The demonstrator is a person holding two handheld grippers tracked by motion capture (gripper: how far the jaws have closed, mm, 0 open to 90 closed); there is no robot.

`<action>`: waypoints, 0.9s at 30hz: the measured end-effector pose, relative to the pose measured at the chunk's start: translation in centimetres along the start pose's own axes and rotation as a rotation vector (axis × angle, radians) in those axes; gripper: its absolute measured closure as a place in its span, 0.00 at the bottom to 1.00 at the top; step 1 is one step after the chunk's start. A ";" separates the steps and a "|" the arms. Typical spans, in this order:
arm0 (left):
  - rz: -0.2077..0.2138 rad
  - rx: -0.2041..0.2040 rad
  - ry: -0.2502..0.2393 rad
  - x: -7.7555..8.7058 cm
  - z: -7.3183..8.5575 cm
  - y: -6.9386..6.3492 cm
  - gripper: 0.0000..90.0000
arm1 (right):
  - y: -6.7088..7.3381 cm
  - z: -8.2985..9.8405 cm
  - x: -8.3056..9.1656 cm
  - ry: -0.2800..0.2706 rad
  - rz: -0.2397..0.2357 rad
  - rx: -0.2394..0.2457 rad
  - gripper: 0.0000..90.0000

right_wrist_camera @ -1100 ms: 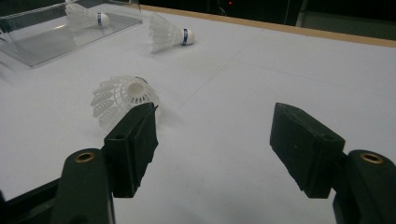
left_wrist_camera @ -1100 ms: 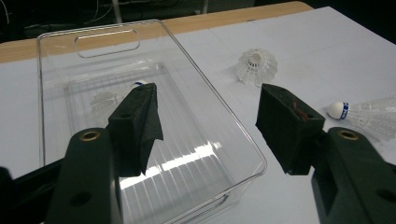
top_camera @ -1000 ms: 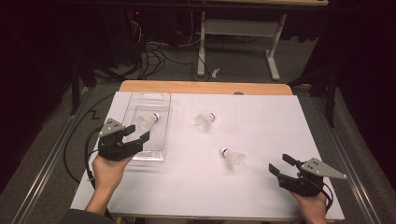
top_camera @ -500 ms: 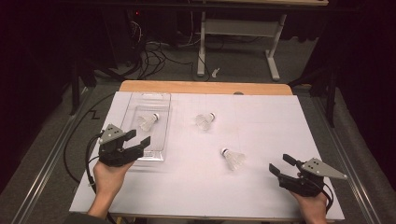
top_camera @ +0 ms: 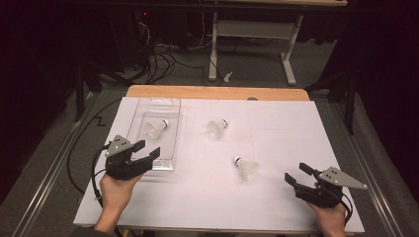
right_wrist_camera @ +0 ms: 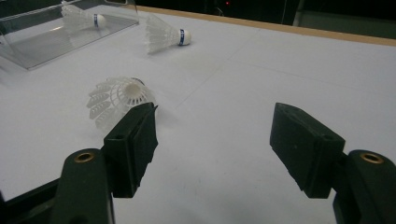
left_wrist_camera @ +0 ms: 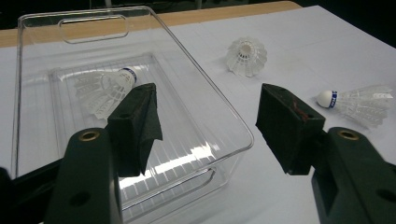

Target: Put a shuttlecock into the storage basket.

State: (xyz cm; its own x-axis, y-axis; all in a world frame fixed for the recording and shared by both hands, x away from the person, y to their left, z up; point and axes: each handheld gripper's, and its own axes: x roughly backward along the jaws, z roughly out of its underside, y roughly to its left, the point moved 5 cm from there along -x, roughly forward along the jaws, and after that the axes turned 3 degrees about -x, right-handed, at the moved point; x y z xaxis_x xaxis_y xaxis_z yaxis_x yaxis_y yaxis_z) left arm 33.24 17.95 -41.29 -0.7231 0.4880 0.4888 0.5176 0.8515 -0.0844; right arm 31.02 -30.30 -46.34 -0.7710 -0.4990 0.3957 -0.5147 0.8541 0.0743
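Three white shuttlecocks are on the white table top. One shuttlecock (top_camera: 156, 129) (left_wrist_camera: 105, 88) (right_wrist_camera: 84, 19) lies inside a clear plastic tray (top_camera: 158, 100) (left_wrist_camera: 224, 116) (right_wrist_camera: 42, 46) at the left. A second shuttlecock (top_camera: 216, 128) (left_wrist_camera: 246, 56) (right_wrist_camera: 163, 35) rests mid-table. The third shuttlecock (top_camera: 246, 168) (left_wrist_camera: 359, 102) (right_wrist_camera: 116, 100) lies closer to the front, just ahead of my right gripper (top_camera: 295, 173) (right_wrist_camera: 212, 116). That gripper is open and holds nothing. My left gripper (top_camera: 148, 149) (left_wrist_camera: 208, 100) hovers open at the tray's near corner, its jaws straddling the rim, nothing held.
The white sheet (top_camera: 276, 128) covers a wooden table (top_camera: 217, 92), whose bare strip shows at the far edge. Beyond it stand a desk frame (top_camera: 247, 29) and cables (top_camera: 163, 54) on the floor. Metal rails (top_camera: 49, 168) run along both sides.
My left gripper has drawn back a little from over the tray toward the table's near edge. The right gripper and the shuttlecocks have stayed put.
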 end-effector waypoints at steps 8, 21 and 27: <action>0.011 -0.004 -0.007 0.1 0.5 -0.7 0.44 | 0.0 0.0 0.2 -0.008 -0.006 -0.005 0.36; 0.036 -0.013 -0.014 -0.4 0.4 -1.4 0.43 | 0.1 0.0 0.0 -0.001 -0.005 0.002 0.36; 0.045 -0.025 -0.013 -0.6 0.4 -2.0 0.43 | 0.1 0.1 0.2 -0.004 -0.006 0.001 0.36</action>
State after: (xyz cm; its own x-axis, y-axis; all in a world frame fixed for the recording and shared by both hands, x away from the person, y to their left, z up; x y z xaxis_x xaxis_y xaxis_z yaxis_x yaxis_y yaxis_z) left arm 32.43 16.08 -41.78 -0.7045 0.5288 0.4734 0.5614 0.8233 -0.0842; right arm 30.78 -30.32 -46.31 -0.7694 -0.5045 0.3917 -0.5195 0.8511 0.0757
